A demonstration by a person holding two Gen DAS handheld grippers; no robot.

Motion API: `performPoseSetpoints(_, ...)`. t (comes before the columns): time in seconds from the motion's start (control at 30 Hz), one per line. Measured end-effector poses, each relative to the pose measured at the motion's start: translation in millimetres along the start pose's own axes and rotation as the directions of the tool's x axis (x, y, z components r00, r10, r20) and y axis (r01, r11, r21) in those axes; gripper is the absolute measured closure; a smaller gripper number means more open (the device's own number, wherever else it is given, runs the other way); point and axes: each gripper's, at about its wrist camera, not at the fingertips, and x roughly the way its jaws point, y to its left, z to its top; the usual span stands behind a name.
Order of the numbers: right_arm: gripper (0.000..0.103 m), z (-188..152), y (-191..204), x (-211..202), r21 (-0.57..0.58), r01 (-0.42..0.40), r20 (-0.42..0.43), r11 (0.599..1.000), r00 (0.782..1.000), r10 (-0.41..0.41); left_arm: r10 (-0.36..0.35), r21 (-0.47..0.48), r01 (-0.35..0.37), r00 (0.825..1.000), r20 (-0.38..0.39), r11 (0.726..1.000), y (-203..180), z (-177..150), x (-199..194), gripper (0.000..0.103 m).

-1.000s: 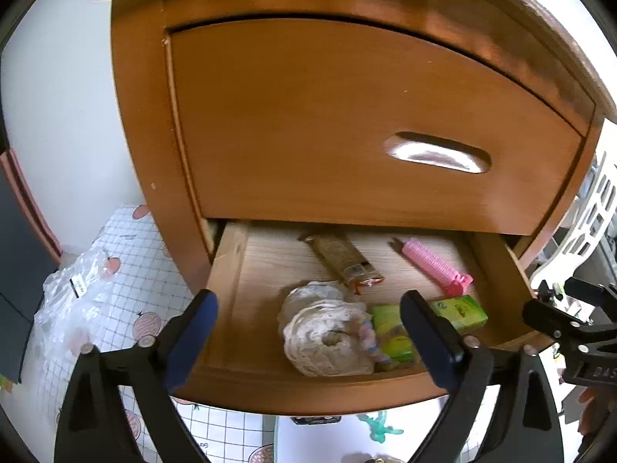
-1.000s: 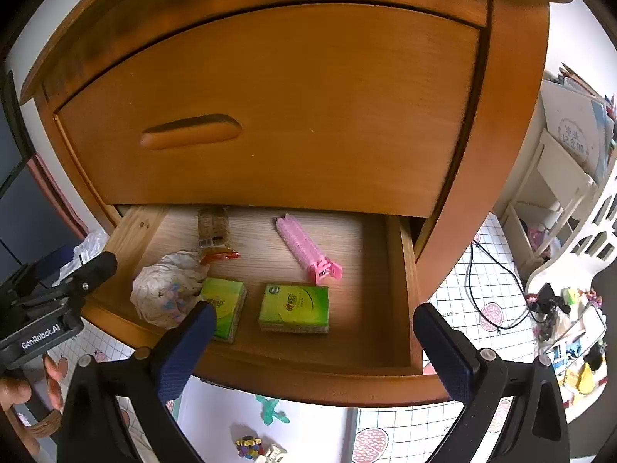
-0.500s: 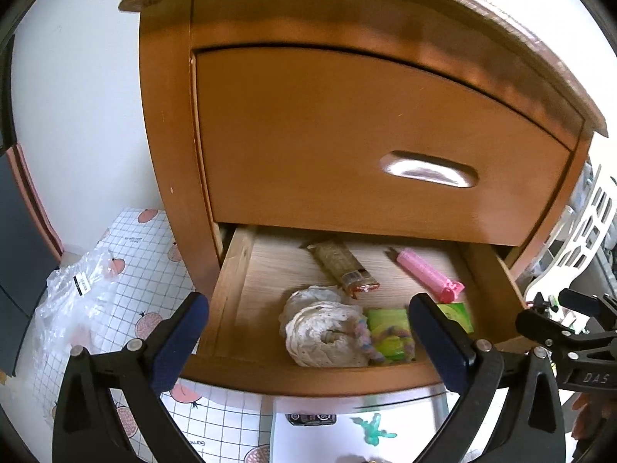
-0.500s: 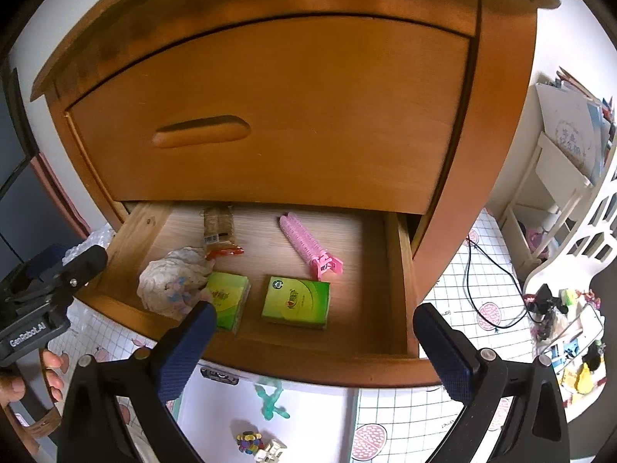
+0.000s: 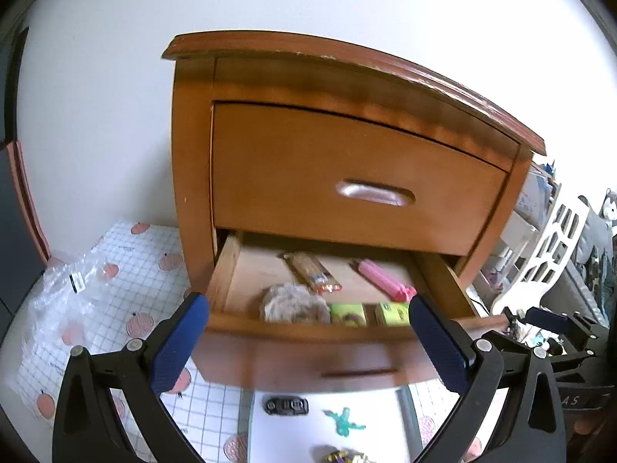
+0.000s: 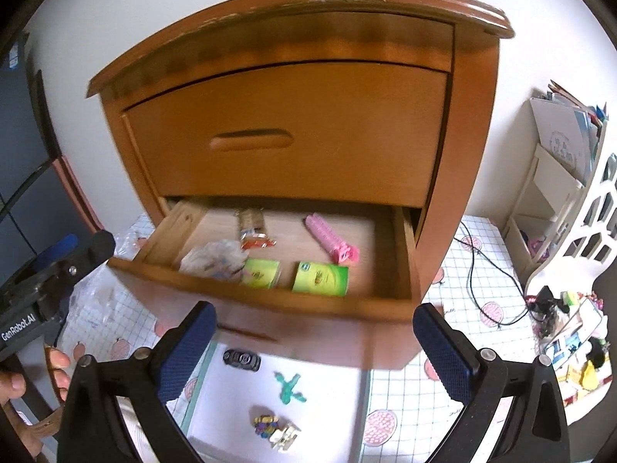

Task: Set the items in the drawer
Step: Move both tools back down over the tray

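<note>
Both grippers wide apart, holding nothing. Left gripper (image 5: 308, 332) and right gripper (image 6: 314, 341) hang in front of the wooden nightstand (image 6: 462, 154), above the floor.

Lower drawer (image 6: 270, 301) pulled out; upper drawer (image 6: 308, 127) closed, w/ a recessed handle.

Inside the lower drawer, per right wrist view:
- crumpled whitish bundle (image 6: 214, 260) at front-left, touching the drawer's front wall
- 2 green tissue packs: one (image 6: 260, 273) just beside the bundle, other (image 6: 320, 277) to its right, both by the front edge, apart from each other
- brown snack bar w/ red end (image 6: 252, 227) toward the back, left of centre
- pink clip (image 6: 331, 239) toward the back-right, lying at an angle

Left wrist view shows the same set: bundle (image 5: 295, 303), bar (image 5: 312, 272), pink clip (image 5: 385, 279).

Floor in front of the nightstand: white sheet (image 6: 277, 397) carrying a small black toy car (image 6: 242, 359), teal figure (image 6: 289, 386), small multicolour toy (image 6: 275, 426). Checked mat w/ peach print (image 5: 127, 270) around it; clear plastic bag (image 5: 61, 297) on its left part. Black cable (image 6: 489, 293) on the mat, right of the nightstand.

A hand (image 6: 23, 378) grips the left gripper's body at the right view's left edge.
</note>
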Motion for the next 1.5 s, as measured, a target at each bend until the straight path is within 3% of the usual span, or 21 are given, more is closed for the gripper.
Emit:
performPoseSetpoints(0.17,0.000,-34,4,-1,-0.007,-0.014,-0.017,1.000,1.000,0.014,-0.048,-0.037,0.048,0.999,-0.016,0.998,5,-33,-9,0.000)
performPoseSetpoints(0.4,0.000,-81,4,22,0.018,-0.023,-0.090,1.000,0.996,0.025,-0.045,-0.062,0.038,0.994,-0.104,0.997,12,-84,9,0.000)
performPoseSetpoints(0.73,0.000,-138,2,78,0.072,-0.001,-0.209,0.997,0.978,0.016,-0.025,-0.090,-0.001,0.960,-0.278,0.996,20,-151,56,0.000)
performPoseSetpoints(1.07,0.000,-190,-4,133,0.130,0.003,-0.338,0.991,0.940,0.042,-0.009,-0.096,-0.037,0.901,-0.433,0.995,29,-213,98,0.000)
performPoseSetpoints(1.33,0.000,-221,0,159,0.152,-0.022,-0.395,0.988,0.915,0.081,0.003,-0.120,-0.069,0.875,-0.484,0.990,42,-236,118,0.000)
performPoseSetpoints(1.5,0.000,-234,1,171,0.166,-0.031,-0.413,0.986,0.905,0.098,0.007,-0.098,-0.063,0.870,-0.494,0.993,35,-242,124,0.000)
